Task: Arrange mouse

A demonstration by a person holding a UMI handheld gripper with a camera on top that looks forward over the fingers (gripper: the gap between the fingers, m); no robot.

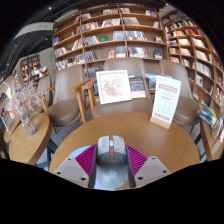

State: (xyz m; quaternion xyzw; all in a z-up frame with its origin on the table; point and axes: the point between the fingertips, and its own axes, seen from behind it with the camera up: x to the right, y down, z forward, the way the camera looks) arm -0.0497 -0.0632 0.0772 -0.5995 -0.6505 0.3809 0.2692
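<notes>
A grey computer mouse [111, 158] with an orange scroll wheel sits between my gripper's [111, 160] two fingers, above the round wooden table [120, 130]. The magenta pads [87, 158] press against both sides of the mouse. The mouse's front points away from me toward the table's middle. Its rear part is hidden by the gripper body.
A white upright sign card [165, 100] stands on the table's right side. A framed picture [113, 86] leans at the table's far edge. Wooden chairs [70, 100] surround the table. A second table with a vase [25, 115] is to the left. Bookshelves [120, 35] fill the background.
</notes>
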